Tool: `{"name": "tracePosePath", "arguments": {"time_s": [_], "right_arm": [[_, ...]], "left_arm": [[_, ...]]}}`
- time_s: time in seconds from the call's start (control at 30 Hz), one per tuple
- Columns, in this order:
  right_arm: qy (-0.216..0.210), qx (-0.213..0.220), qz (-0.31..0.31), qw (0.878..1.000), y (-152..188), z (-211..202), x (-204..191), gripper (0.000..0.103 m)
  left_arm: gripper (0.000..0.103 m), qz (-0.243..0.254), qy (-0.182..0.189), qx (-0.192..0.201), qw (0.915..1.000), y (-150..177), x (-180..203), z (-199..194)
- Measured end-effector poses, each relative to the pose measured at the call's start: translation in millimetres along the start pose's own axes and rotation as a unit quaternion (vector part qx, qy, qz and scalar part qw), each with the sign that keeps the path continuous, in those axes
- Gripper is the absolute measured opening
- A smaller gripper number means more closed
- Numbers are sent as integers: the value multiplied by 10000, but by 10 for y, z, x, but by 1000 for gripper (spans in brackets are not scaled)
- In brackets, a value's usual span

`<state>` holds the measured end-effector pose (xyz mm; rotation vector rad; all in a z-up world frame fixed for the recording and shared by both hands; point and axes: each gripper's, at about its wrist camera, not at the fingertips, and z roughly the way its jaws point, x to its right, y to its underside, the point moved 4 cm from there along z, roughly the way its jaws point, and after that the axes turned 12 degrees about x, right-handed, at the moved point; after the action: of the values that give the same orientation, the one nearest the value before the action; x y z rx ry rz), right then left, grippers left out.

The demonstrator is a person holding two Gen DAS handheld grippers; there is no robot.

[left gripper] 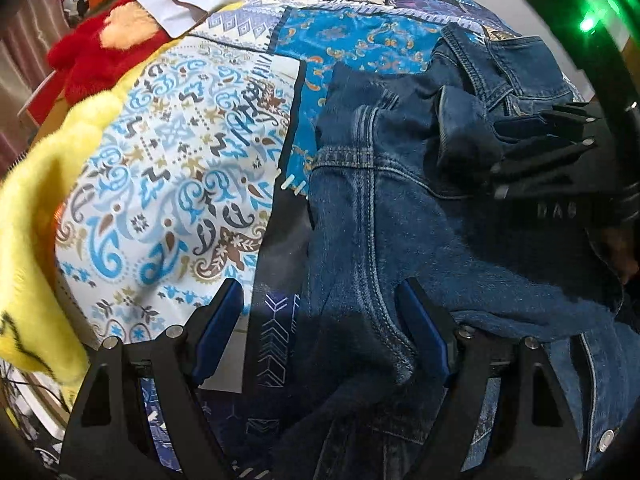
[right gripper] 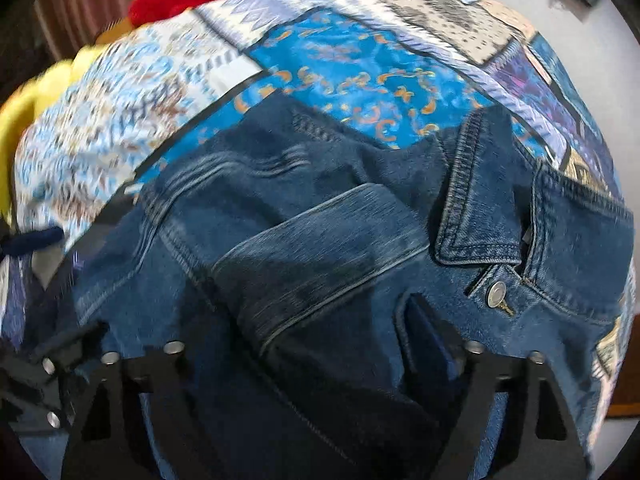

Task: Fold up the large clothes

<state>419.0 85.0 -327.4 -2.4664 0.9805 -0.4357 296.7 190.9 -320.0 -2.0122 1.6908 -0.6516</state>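
While the denim jacket [left gripper: 420, 220] lies rumpled on the patchwork bedspread [left gripper: 172, 152], the left gripper [left gripper: 320, 344] hangs open above its side seam and the right gripper [right gripper: 304, 360] straddles a folded sleeve, grip unclear. Judged mid-fold; next, each must pinch fabric cleanly. Plush toys [left gripper: 52, 200] sit beyond.

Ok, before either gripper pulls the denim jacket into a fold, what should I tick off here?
1. Denim jacket lying flat on the bedspread: not ok, it is rumpled, with a sleeve bunched across it.
2. Left gripper open, straddling a jacket seam: ok.
3. Right gripper gripping denim: cannot tell, the view is blurred.
4. Yellow plush clear of the jacket: ok, it lies apart, off to the side.
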Motion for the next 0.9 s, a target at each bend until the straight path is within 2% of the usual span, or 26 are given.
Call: {"name": "tracePosePath", "arguments": {"time_s": [0.03, 0.1, 0.13, 0.17, 0.2, 0.3, 0.43, 0.57, 0.67, 0.8, 0.9], "right_arm": [[43, 83, 102, 9999, -10, -52, 35, 58], [2, 220, 387, 9990, -45, -153, 97, 38], [-73, 354, 592, 9976, -58, -263, 159, 34], [-159, 454, 755, 9960, -68, -352, 209, 22], [-255, 564, 1009, 9930, -80, -480, 290, 19], [-323, 970, 1428, 9845, -117, -879, 490, 17], [-194, 1521, 1778, 9720, -78, -1470, 844, 16], [-19, 1928, 2024, 9601, 145, -2061, 1187, 16], [65, 2028, 2239, 9533, 399, -2351, 1407, 16], [49, 2050, 2690, 9411, 851, -2551, 1703, 16], [-47, 1948, 3064, 9317, 1200, -2547, 1872, 16]], "left_arm": [[80, 26, -24, 36, 10000, 4, 9, -7], [80, 148, -121, 100, 9998, -3, 42, -34], [80, 226, -179, 127, 9995, -13, 66, -60], [80, 277, -192, 158, 9993, -29, 88, -94], [80, 290, -177, 191, 9992, -52, 105, -122], [80, 311, -68, 359, 9988, -133, 175, -279], [80, 525, -163, 634, 9965, -245, 320, -493], [80, 692, -142, 806, 9942, -333, 491, -658], [80, 787, -89, 850, 9932, -386, 615, -683], [87, 1027, -3, 625, 9927, -317, 771, -478], [87, 931, -300, 3, 9952, -170, 720, -147]]}}
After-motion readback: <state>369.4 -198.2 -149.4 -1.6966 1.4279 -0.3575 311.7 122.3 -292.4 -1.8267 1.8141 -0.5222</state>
